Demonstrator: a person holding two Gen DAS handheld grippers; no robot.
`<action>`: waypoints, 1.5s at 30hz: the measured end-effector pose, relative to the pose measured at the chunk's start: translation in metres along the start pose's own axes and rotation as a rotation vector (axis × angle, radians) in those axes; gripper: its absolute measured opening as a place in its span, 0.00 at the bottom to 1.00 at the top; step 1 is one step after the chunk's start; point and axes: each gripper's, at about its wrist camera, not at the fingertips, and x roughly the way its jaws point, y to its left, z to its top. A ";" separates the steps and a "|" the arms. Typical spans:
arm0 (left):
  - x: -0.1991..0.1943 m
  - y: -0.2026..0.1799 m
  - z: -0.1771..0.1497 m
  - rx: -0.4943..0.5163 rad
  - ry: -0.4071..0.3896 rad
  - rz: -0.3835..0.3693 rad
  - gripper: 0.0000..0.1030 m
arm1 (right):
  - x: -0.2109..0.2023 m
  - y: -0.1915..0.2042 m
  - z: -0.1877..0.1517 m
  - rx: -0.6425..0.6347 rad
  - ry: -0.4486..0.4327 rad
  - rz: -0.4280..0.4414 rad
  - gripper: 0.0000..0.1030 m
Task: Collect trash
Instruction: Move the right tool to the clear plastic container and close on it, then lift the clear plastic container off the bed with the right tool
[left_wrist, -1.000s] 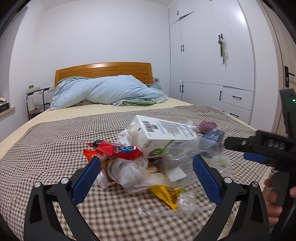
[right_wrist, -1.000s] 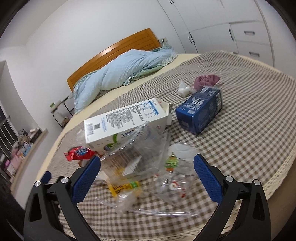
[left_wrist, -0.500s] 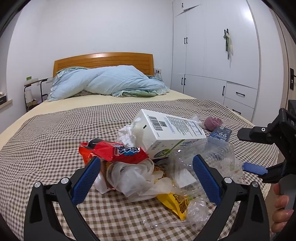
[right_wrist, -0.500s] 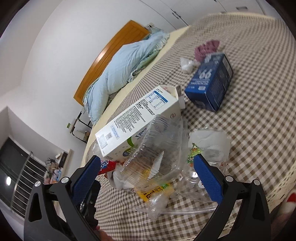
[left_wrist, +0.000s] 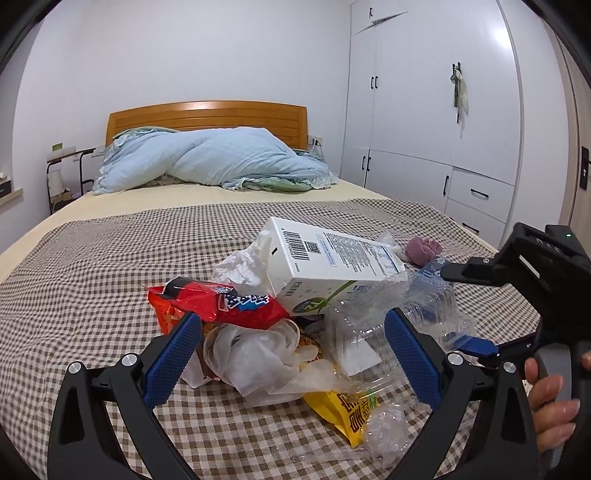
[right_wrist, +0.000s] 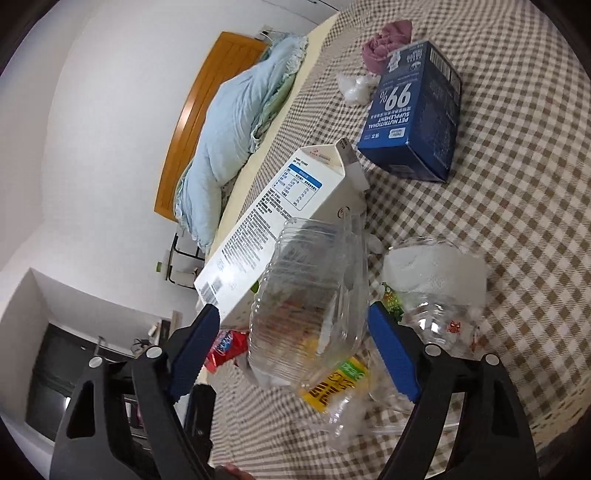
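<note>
Nearby, a heap of trash lay on a checked bedspread (left_wrist: 92, 266), and both grippers hung over it with their blue-padded fingers spread wide, gripping nothing.

Ahead of the left gripper (left_wrist: 291, 352), between its fingers, sat crumpled clear bags (left_wrist: 258, 354). Just beyond them lay a red wrapper (left_wrist: 225, 301), and past that a white carton (left_wrist: 332, 264) tilted on the pile. A yellow packet (left_wrist: 345, 406) lay close below its right finger.

The right gripper (right_wrist: 291, 354) was tipped sideways, and a clear plastic tub (right_wrist: 306, 302) filled the gap between its fingers; whether the pads touched it could not be told. The white carton lay just beyond its left finger. Farther ahead sat a blue box (right_wrist: 413, 110), with a pink cloth (right_wrist: 386, 40) past it.
</note>
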 end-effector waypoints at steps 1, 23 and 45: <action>-0.001 0.003 0.000 -0.005 0.000 0.001 0.93 | 0.001 0.000 0.004 0.020 0.011 0.005 0.77; -0.002 0.001 -0.001 -0.028 -0.003 0.002 0.93 | 0.031 0.006 0.054 0.095 0.213 -0.053 0.61; -0.008 0.003 0.008 -0.049 -0.018 0.004 0.93 | -0.033 0.081 0.011 -0.220 0.022 -0.127 0.55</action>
